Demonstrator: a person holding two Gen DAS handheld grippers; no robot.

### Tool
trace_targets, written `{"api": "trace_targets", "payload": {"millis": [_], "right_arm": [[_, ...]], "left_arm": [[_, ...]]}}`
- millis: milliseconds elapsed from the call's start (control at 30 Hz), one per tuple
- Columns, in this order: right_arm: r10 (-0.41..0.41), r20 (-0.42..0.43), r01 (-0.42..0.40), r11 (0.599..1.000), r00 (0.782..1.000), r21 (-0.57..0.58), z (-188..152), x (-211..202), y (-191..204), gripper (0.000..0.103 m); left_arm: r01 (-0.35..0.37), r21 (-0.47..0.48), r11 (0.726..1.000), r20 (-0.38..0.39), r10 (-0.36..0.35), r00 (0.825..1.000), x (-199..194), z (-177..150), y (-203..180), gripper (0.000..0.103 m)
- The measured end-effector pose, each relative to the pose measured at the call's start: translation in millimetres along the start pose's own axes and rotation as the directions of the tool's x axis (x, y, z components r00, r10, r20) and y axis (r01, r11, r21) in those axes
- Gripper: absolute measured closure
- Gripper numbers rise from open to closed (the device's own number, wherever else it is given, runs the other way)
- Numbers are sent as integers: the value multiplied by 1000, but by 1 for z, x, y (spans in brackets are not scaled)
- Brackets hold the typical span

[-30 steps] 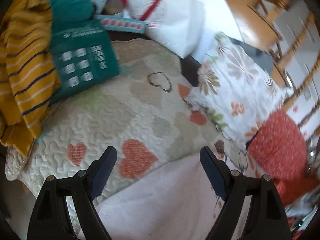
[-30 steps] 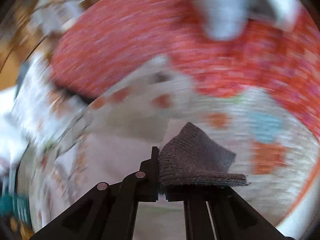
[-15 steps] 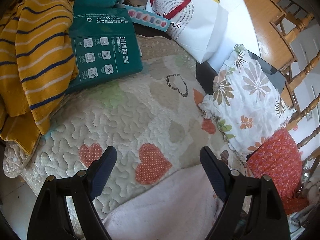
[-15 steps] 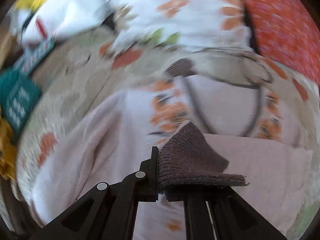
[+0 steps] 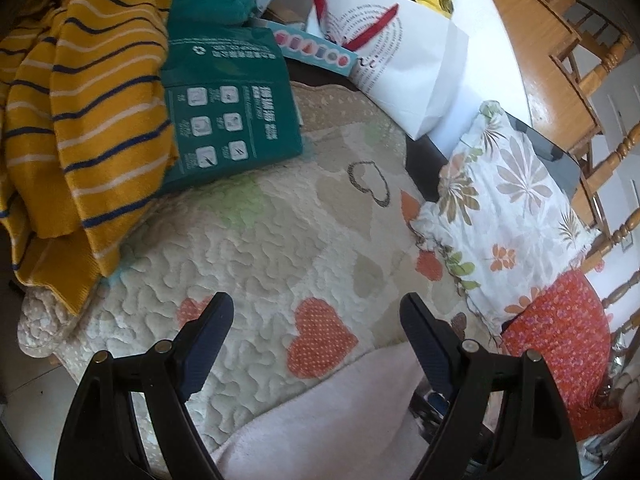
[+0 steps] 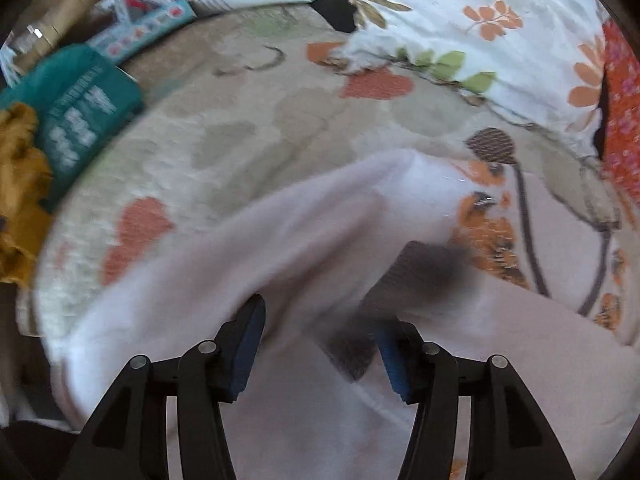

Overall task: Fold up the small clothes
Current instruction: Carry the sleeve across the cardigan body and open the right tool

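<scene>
Nearest the right wrist camera, the right claw (image 6: 320,344) stands released, its blue pads (image 6: 248,344) apart with nothing pinched between them. Just ahead of it, and toward its right pad, lies the dark brown ribbed cuff (image 6: 416,276) of a small pale pink garment (image 6: 280,240); motion blur smears the cuff, so whether it touches the pad cannot be told. The garment lies spread on the quilted heart-pattern cover (image 6: 240,120), its long axis running from lower left to upper right across the view, with an orange floral print (image 6: 488,232) on the right part.

The left claw (image 5: 316,344) is also released and empty, hovering over the quilted cover near an orange heart (image 5: 320,340), with only the garment's pink edge (image 5: 340,412) below and to its right. By my reading the right claw is the nearer one to the cuff, so any re-grasp or smoothing falls to it, while the left claw would have to drop back toward the pink edge.

Farther off sit a floral pillow (image 5: 508,208), a green printed package (image 5: 224,112), a yellow striped sweater (image 5: 80,120) and a white paper bag (image 5: 408,64).
</scene>
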State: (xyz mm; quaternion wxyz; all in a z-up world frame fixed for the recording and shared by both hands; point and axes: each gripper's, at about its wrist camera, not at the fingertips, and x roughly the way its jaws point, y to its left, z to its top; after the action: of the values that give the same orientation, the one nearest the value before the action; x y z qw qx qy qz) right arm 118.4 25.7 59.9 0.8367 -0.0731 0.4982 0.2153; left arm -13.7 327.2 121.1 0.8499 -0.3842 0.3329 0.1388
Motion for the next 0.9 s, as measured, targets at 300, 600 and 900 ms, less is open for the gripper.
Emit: {"api": "trace_targets", "payload": {"millis": [300,600,900], "right_arm": [[123,15,-122,991,992,-47,-17,-39,21,42],[248,-128,-278,798,960,-535,-119,-53,166,42],[337,-221,-403,769,915,-496,-146,-7,228,42]], "left_arm": [[-178,-44,983,147,182,972,-35,18,35,19],[-355,-116,928,236,373,897,-72,29,86,19],[-348,-180,920,228,383,895,-80,31,112,19]]}}
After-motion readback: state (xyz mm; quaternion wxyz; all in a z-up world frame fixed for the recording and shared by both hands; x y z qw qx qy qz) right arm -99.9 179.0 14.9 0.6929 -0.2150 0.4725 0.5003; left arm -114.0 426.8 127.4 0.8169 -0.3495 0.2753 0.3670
